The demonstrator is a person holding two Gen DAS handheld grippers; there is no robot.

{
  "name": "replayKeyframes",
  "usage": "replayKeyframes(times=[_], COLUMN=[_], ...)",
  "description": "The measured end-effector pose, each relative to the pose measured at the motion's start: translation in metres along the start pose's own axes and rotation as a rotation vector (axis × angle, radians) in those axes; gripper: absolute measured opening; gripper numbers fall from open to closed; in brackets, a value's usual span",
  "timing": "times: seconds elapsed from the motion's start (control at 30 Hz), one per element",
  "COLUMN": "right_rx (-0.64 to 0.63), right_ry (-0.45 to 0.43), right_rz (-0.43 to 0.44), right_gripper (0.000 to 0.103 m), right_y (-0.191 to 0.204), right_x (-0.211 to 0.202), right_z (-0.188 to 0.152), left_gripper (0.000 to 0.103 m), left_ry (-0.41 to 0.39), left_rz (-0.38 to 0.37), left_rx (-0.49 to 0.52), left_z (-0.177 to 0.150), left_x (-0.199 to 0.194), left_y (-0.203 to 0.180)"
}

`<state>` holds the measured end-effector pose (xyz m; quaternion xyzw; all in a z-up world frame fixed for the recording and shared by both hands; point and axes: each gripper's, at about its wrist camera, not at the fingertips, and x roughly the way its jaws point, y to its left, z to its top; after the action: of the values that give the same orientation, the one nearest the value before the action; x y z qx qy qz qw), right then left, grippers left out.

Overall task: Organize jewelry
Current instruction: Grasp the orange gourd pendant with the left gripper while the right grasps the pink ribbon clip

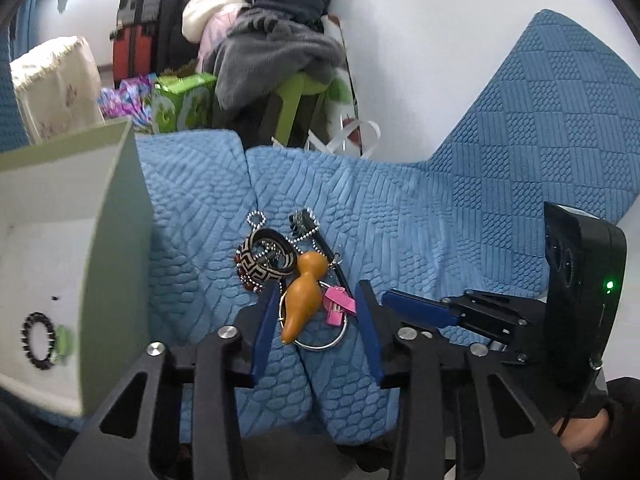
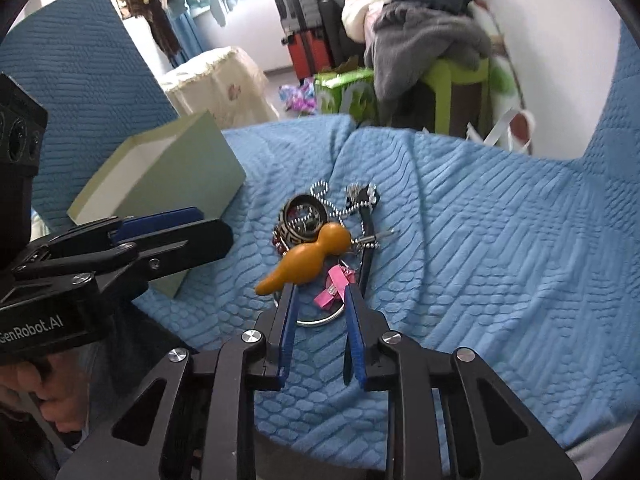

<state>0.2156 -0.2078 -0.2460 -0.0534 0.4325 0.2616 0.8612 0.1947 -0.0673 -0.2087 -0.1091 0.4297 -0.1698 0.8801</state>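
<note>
On the left, our green box (image 1: pixel 100 208) holds one black bead bracelet (image 1: pixel 38 340). The jewelry pile (image 1: pixel 298 276) waits on the blue sofa cover (image 1: pixel 440 220). Our left gripper (image 1: pixel 316 292) and right gripper (image 2: pixel 320 296) are partly open, holding nothing. One gripper reads "GenRobot.AI".

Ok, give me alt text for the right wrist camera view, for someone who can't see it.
The right gripper, jaws apart, reaches a jewelry pile on a blue quilted cover, flanking a pink clip beside an orange gourd charm and a metal ring. The left gripper sits left, before a green box.
</note>
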Motion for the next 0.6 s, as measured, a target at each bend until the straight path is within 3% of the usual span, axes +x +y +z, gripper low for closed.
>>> replayKeyframes(times=[0.13, 0.4, 0.6], right_rx=[-0.018, -0.094, -0.09], right_ry=[0.027, 0.046, 0.037], right_rz=[-0.011, -0.13, -0.131], right_gripper=[0.019, 0.019, 0.019], right_y=[0.0, 0.009, 0.008], right_x=[0.02, 0.04, 0.041], right_z=[0.003, 0.001, -0.002], left_gripper=[0.03, 0.029, 0.029], left_ry=[0.024, 0.04, 0.06], left_rz=[-0.003, -0.004, -0.011], left_rx=[0.015, 0.023, 0.015], left_z=[0.001, -0.001, 0.0], left_x=[0.014, 0.028, 0.036], left_y=[0.005, 0.017, 0.022])
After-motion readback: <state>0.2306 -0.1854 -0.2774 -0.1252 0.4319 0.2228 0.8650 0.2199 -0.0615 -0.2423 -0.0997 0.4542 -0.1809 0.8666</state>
